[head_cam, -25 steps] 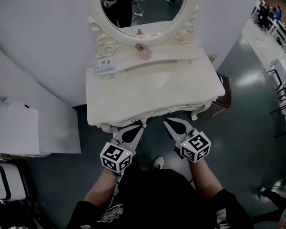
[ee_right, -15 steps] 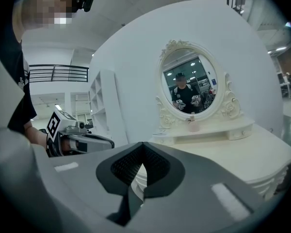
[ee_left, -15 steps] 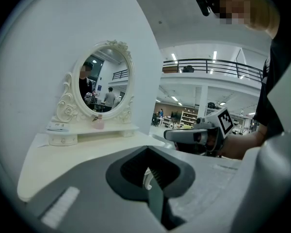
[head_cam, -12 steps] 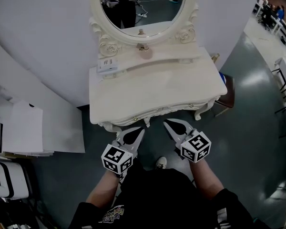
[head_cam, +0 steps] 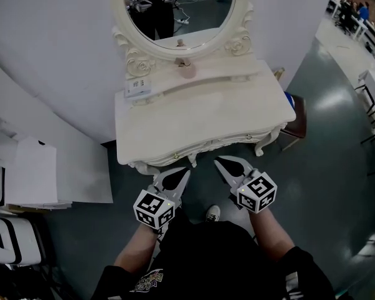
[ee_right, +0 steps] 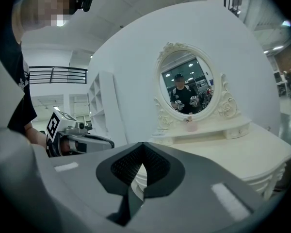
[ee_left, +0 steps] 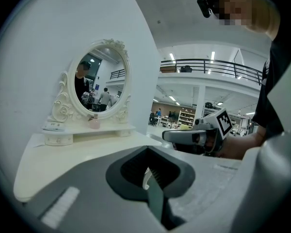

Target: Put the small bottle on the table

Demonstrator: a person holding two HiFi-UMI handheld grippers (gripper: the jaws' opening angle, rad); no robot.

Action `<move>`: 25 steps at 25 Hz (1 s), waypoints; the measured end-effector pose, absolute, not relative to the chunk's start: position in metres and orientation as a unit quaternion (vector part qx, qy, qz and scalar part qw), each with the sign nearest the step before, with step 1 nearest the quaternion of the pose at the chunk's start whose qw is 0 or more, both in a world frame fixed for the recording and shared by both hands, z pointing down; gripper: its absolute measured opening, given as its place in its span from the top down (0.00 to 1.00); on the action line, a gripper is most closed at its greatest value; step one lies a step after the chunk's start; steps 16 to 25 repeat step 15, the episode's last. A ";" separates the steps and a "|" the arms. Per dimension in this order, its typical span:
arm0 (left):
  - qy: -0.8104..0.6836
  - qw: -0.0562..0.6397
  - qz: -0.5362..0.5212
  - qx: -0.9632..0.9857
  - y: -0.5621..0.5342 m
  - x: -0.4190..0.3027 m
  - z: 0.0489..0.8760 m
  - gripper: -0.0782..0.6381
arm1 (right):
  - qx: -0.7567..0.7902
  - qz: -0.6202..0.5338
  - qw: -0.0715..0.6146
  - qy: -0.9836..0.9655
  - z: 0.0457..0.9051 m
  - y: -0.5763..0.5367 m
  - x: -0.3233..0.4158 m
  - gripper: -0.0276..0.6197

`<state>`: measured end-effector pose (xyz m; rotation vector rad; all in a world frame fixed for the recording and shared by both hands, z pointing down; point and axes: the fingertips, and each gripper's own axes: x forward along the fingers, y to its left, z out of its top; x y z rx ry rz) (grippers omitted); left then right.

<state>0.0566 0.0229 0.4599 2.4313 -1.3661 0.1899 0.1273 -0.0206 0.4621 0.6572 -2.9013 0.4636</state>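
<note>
Left tongs [head_cam: 185, 171] and right tongs [head_cam: 219, 162] both shut, empty, short of counter [head_cam: 194, 119] front edge. Small bottle [head_cam: 187, 71], prob. the pink thing (too small to be sure), well ahead of both on raised shelf [head_cam: 232, 80] under mirror [head_cam: 175, 11]. Risks: reaching w/ tips shut could knock it over; overreach could clip mirror frame.

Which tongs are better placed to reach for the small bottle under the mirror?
Left, narrowly. The left tongs and right tongs are shut, empty, before the table, but the left sits nearer in line with the small bottle.
</note>
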 end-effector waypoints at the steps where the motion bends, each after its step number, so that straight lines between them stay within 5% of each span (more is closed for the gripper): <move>1: -0.481 0.172 0.067 0.857 0.023 0.057 0.460 0.89 | 0.218 0.154 0.065 -0.962 0.462 -0.020 0.128 0.92; 25: -0.474 0.166 0.072 0.862 0.025 0.060 0.451 0.89 | 0.224 0.152 0.059 -0.961 0.454 -0.018 0.129 0.92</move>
